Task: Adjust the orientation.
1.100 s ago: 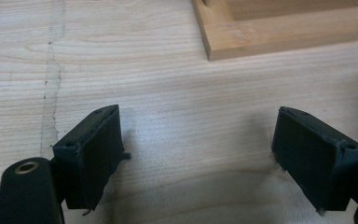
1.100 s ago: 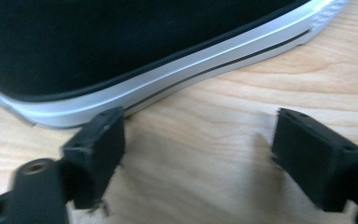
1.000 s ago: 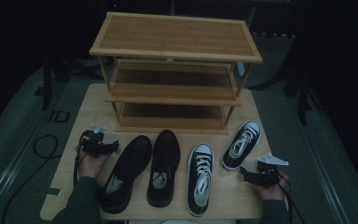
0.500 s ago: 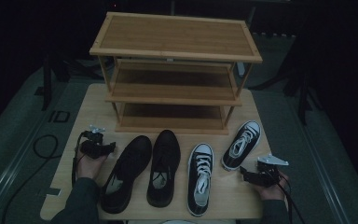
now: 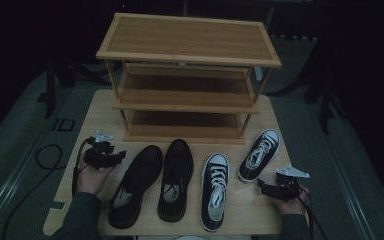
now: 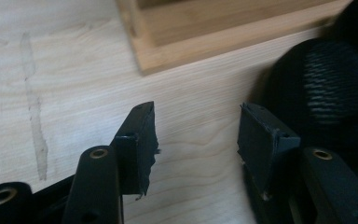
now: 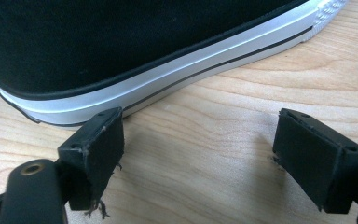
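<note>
Two black leather shoes [image 5: 139,180] [image 5: 176,175] and two black-and-white sneakers [image 5: 214,192] [image 5: 260,152] lie in a row on the wooden table in front of a three-tier bamboo shoe rack [image 5: 187,75]. My left gripper [image 5: 120,156] is left of the leftmost black shoe, pointing at it. It is open [image 6: 196,144] over bare table, with the black shoe [image 6: 321,84] just beyond its right jaw. My right gripper [image 5: 261,186] sits low near the front right, between the sneakers. It is open [image 7: 198,149] and empty, facing a sneaker's white sole [image 7: 168,74] close ahead.
The rack's bottom corner [image 6: 177,42] lies just ahead of the left gripper. The table's front edge [image 5: 180,234] runs close behind both hands. A black cable [image 5: 45,160] loops on the grey floor to the left. The surroundings are dark.
</note>
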A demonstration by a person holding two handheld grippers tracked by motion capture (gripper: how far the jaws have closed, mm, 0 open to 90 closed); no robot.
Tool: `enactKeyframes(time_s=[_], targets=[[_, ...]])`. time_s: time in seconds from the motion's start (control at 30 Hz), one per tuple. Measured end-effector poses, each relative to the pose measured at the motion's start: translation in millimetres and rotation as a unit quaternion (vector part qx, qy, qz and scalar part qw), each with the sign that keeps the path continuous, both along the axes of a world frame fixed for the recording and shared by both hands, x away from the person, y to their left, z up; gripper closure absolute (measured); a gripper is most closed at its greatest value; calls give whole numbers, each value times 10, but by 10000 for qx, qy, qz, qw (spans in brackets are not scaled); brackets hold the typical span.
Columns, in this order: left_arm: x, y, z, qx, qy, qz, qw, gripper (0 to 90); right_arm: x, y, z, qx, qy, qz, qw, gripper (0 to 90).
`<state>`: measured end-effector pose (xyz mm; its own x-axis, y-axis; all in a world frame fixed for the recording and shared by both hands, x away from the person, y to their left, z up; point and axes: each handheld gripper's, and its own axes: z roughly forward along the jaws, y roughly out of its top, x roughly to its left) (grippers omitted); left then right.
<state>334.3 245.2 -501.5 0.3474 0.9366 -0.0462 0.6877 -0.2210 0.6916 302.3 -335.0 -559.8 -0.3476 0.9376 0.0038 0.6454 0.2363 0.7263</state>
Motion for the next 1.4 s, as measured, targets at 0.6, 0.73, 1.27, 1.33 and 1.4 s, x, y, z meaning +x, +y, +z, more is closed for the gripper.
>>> enactKeyframes(time_s=[0.6, 0.73, 1.27, 1.33, 1.4], targets=[[-253, -106, 366, -194, 24, -590, 9981, 489, -18, 7, 0, -9, -4, -16, 10000, 164], [-305, -124, 408, -205, 115, -677, 9974, 487, -18, 8, 0, -8, -2, -17, 10000, 163], [-522, -235, 629, -20, 161, -1134, 9934, 492, -18, 7, 0, -8, -1, -16, 10000, 163], [-548, -235, 641, 0, 179, -1143, 9933, 494, -18, 7, 0, -9, -3, -13, 10000, 163], [-580, -234, 654, 34, 207, -1162, 9930, 496, -18, 7, 0, -6, -2, -16, 10000, 163]])
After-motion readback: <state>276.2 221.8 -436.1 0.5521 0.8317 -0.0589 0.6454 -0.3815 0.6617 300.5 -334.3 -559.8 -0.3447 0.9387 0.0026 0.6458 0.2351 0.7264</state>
